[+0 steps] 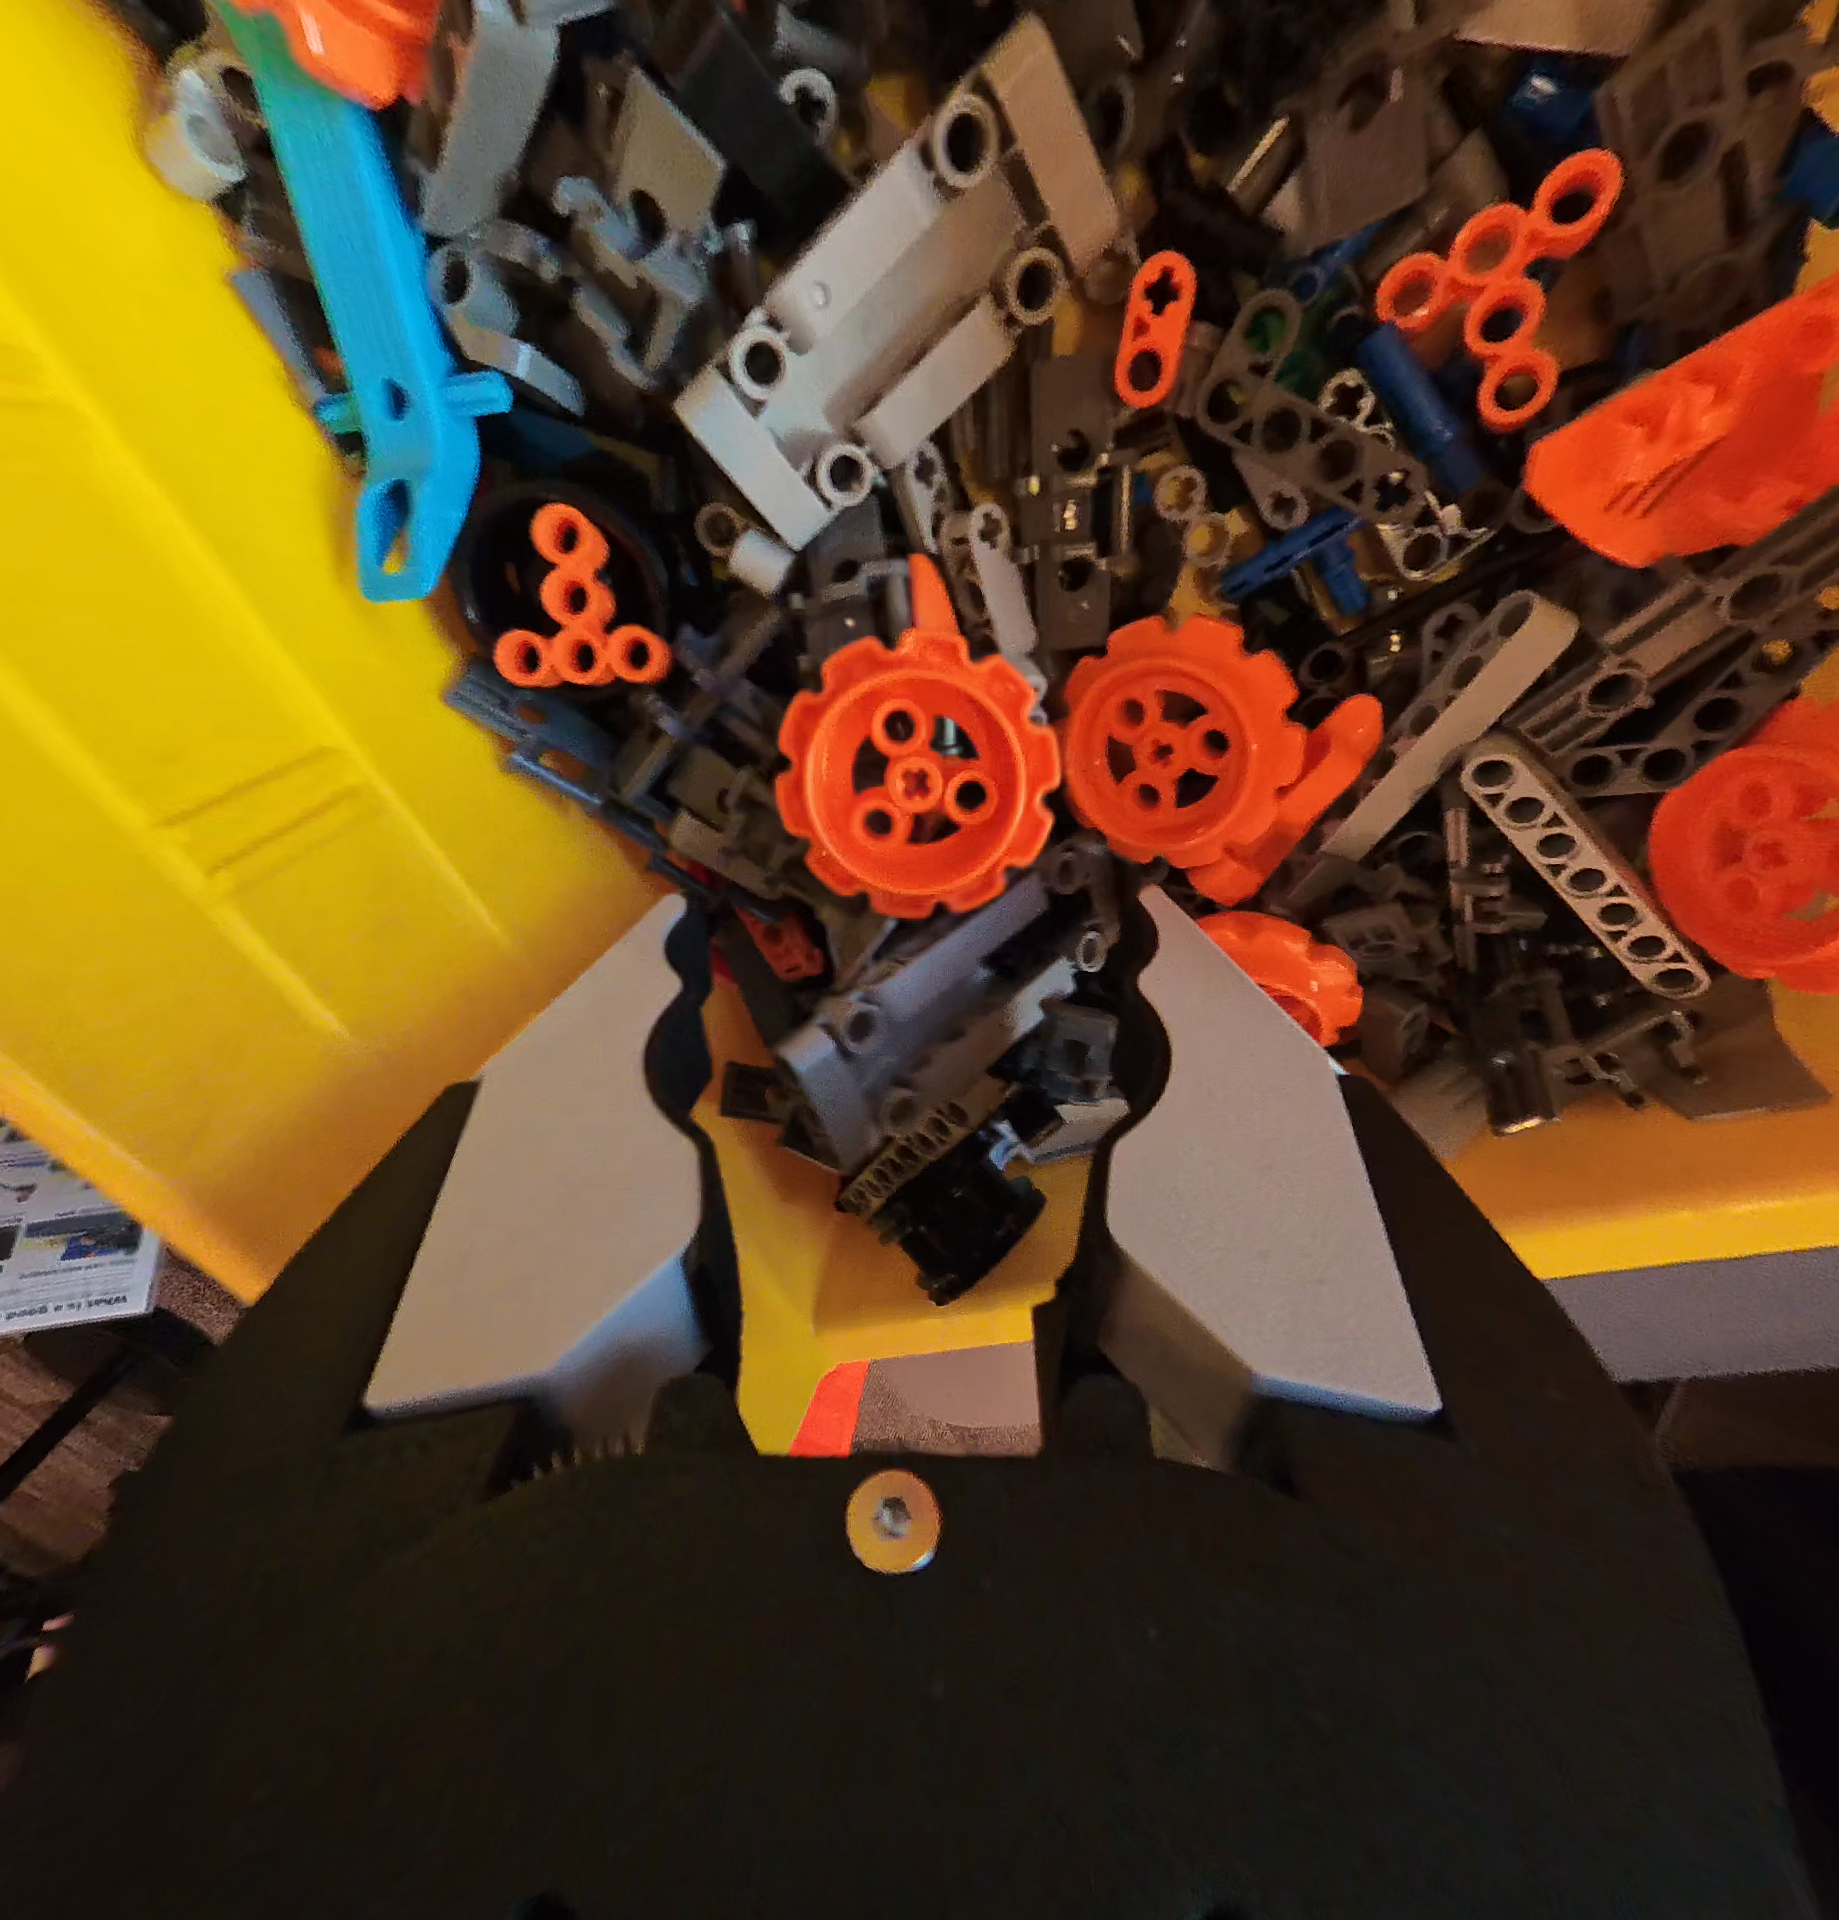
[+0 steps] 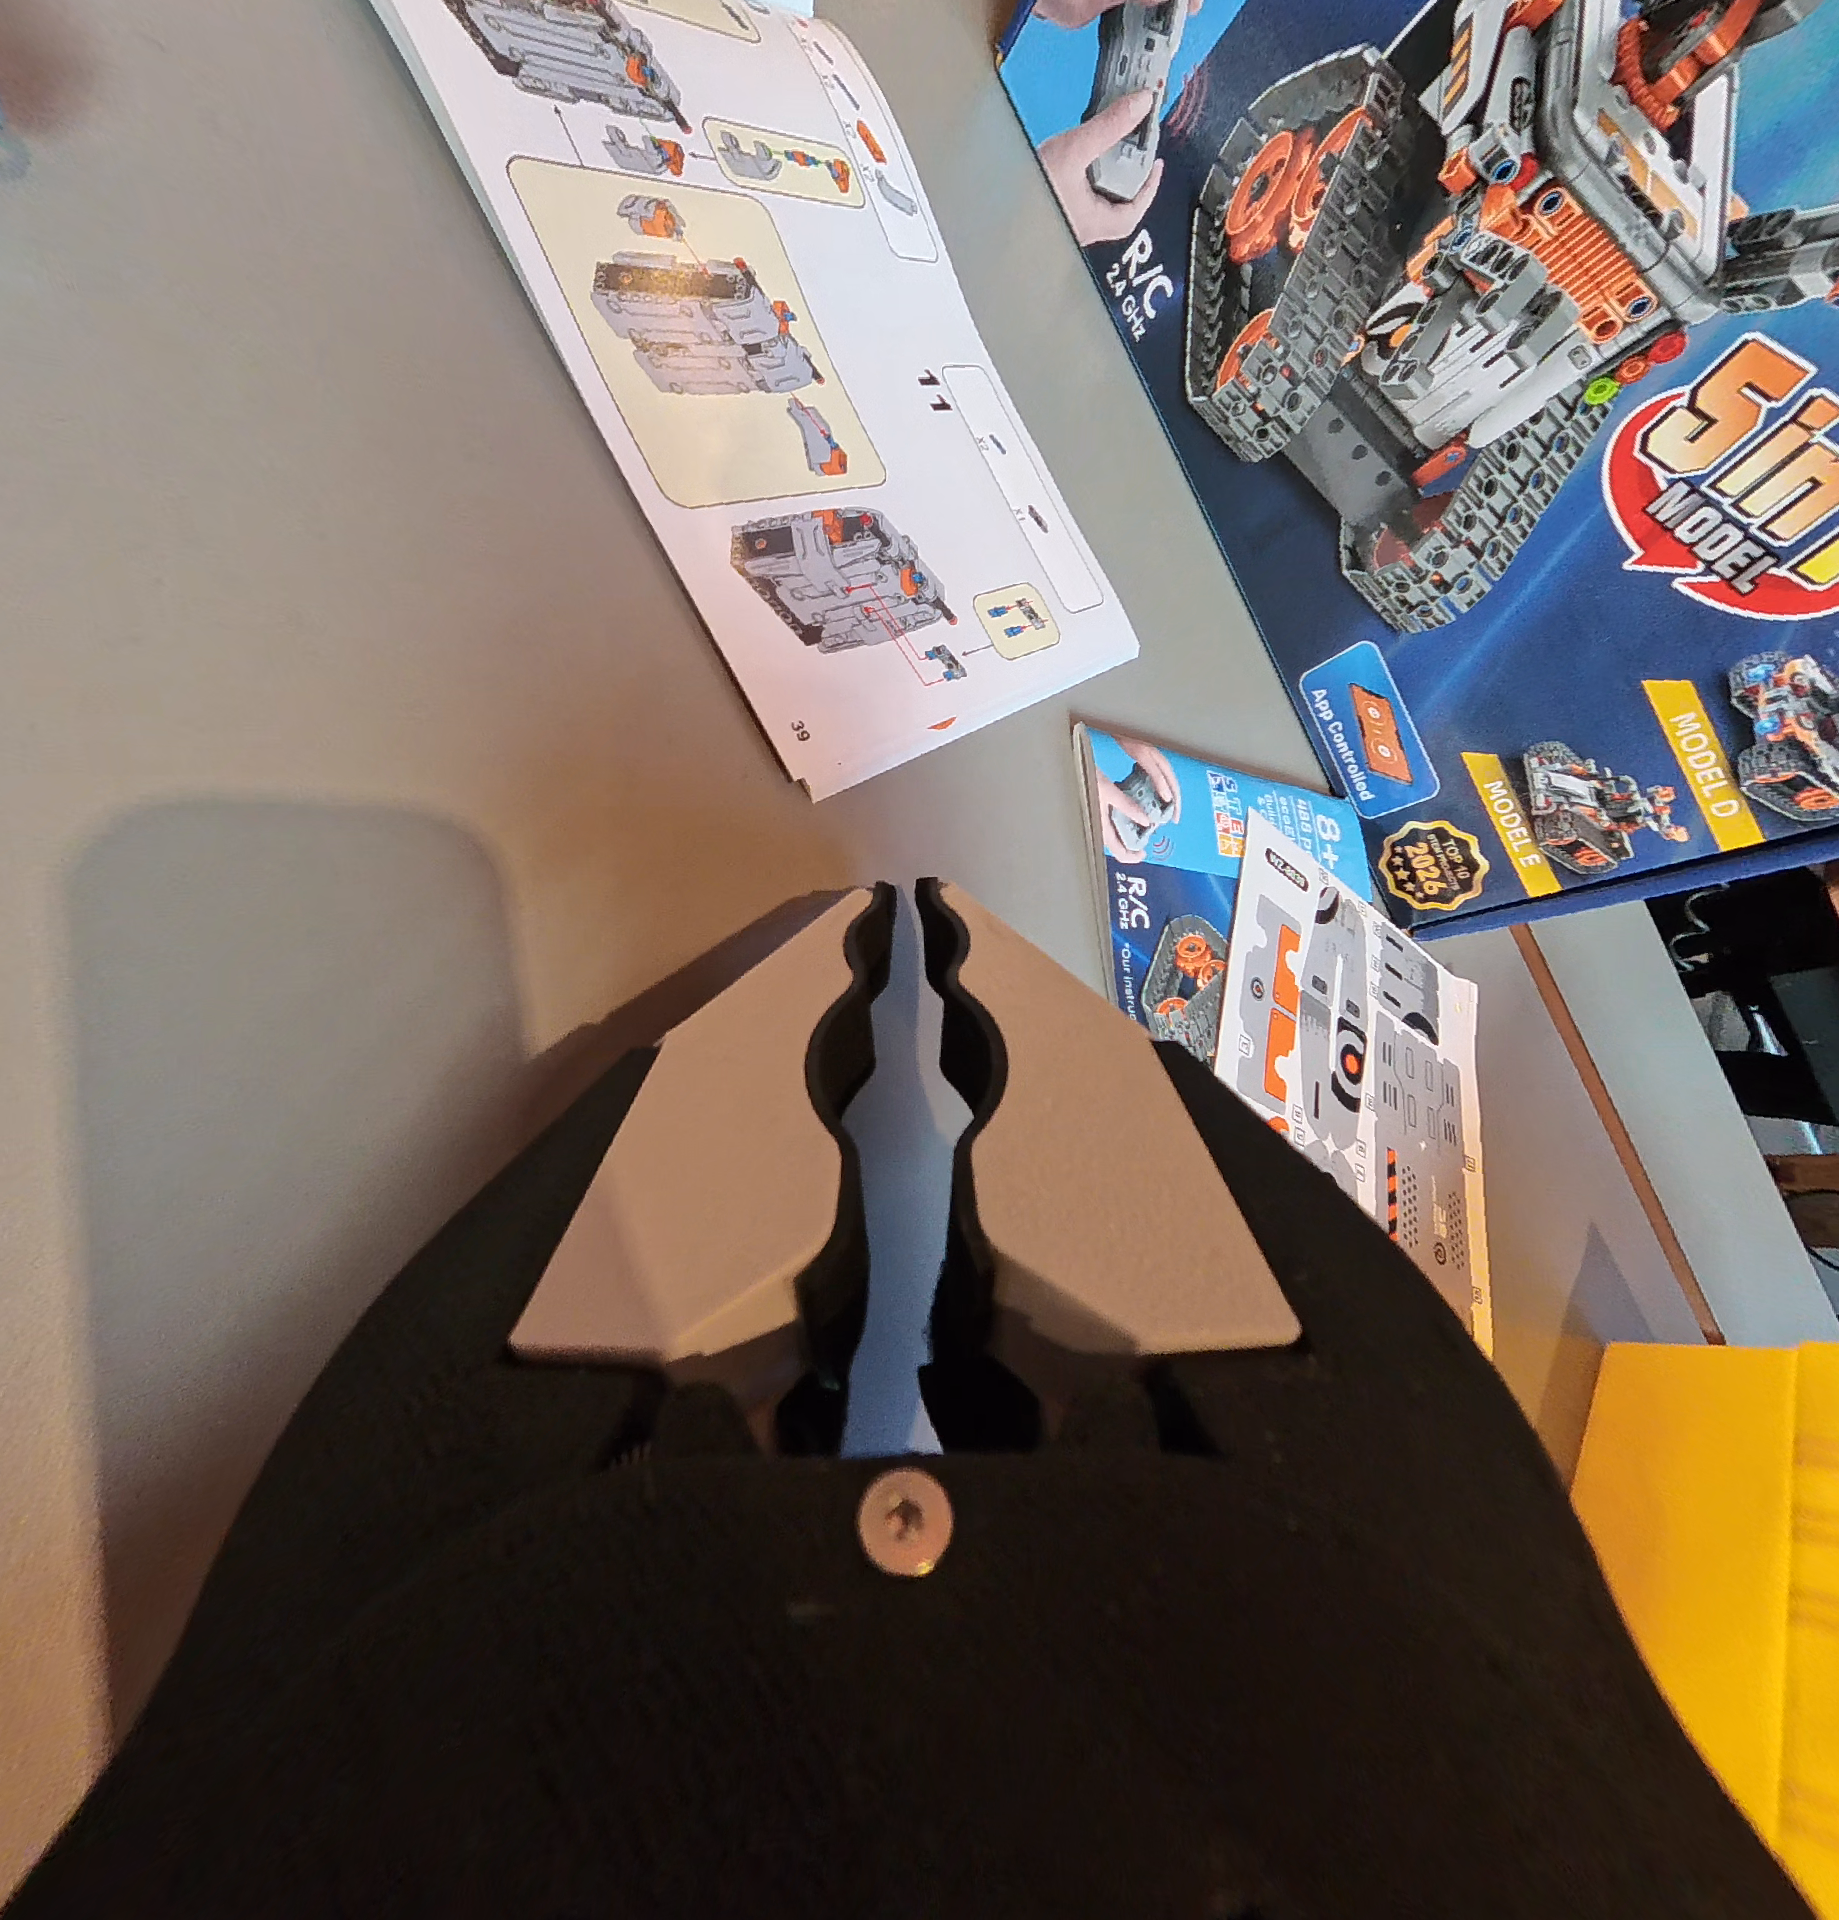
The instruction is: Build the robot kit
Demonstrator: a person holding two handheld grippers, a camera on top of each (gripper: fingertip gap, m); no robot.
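L gripper (image 1: 910,914) is spread wide over a yellow bin (image 1: 219,727) of loose building parts, holding nothing. Nearest its tips: two orange wheels (image 1: 915,774) (image 1: 1180,743), side by side, w/ grey beams (image 1: 894,1049) between the fingers.

R gripper (image 2: 902,894) is nearly closed, a thin gap only, nothing in it, above a grey table (image 2: 271,520). Ahead: open manual (image 2: 790,395), blue box (image 2: 1517,416), sticker sheet (image 2: 1351,1049).

Judgement: for a clean pick, straddle one wheel only, tips clear of its neighbour.
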